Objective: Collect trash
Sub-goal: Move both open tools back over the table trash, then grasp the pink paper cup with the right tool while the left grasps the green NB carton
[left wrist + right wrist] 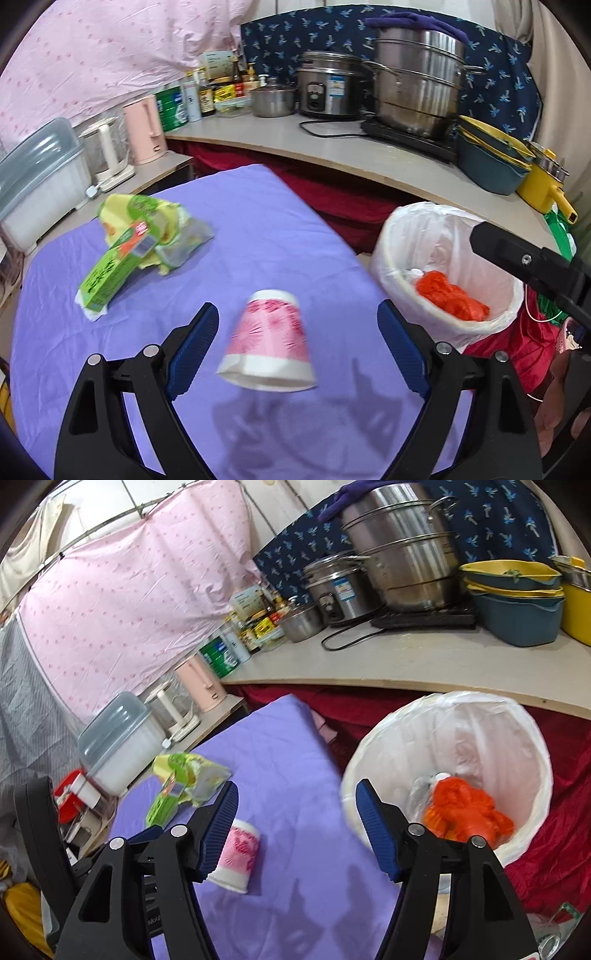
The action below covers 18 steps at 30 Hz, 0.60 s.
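Right now our left gripper [297, 347] stands wide, its blue pads on either side of the cup [269, 350] without touching it; it holds nothing. Our right gripper [297, 827] is spread about as far and is empty too, with only purple cloth [280, 760] and the bin rim behind its gap.

The cup sits upside down on the cloth, wide mouth at the bottom, a little blurred. We judge it light and thin-walled, easy to crush or knock over, so a soft squeeze across the pink middle of the wall looks safest; the white rim would likely buckle.

Farther left lies the green box [110, 269] on a crumpled yellow-green wrapper [159, 218]. The box looks stiff enough to pinch across its narrow faces, while the wrapper is limp and could slip.

To the right, just off the cloth's edge, stands the lined bin [391, 258] with an orange bag [450, 295] already inside. Between cup and bin the cloth is bare, so the carry looks open; the bin rim is the thing to clear.

Beyond, the counter [332, 144] is crowded with pots.
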Tool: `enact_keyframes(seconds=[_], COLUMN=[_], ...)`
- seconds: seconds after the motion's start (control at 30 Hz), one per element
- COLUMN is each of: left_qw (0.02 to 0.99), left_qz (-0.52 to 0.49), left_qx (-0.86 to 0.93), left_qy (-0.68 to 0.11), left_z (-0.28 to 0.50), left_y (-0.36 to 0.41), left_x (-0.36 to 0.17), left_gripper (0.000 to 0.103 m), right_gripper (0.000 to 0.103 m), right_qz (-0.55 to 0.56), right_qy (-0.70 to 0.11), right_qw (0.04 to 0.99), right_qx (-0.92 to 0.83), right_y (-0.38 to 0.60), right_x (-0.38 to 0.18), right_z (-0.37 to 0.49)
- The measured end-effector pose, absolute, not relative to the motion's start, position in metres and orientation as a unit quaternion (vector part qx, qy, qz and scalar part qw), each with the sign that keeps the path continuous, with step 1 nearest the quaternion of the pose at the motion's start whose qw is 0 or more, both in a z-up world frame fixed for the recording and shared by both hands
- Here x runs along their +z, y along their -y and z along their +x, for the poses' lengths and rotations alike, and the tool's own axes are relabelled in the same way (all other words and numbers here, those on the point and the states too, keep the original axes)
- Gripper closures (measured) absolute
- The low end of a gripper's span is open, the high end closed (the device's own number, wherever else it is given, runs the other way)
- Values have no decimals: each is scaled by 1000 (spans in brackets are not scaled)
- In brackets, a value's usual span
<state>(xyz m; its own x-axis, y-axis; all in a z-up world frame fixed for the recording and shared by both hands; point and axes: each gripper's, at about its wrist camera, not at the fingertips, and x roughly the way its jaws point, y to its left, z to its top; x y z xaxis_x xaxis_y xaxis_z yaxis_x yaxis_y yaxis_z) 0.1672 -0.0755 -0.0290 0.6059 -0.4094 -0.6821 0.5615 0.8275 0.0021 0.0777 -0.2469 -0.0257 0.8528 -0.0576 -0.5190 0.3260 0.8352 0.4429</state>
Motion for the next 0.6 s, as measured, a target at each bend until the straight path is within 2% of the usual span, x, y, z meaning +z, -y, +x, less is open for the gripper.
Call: enact_keyframes(seconds=[0.27,0.6], left_qw=[899,909], left_qz=[97,80], left_qx=[-232,-191], left_qy=[-358,-362], left_z=[195,231], left_y=[10,-55], left_x=[-39,-50], left_gripper=[19,14], right_gripper=[38,30], right_qz=[265,260], right_qy=[-279,-330], right_qw=[920,905], right_qx=[-72,-65], right_y=[203,156], right_x=[-40,-76], right_z=[102,144])
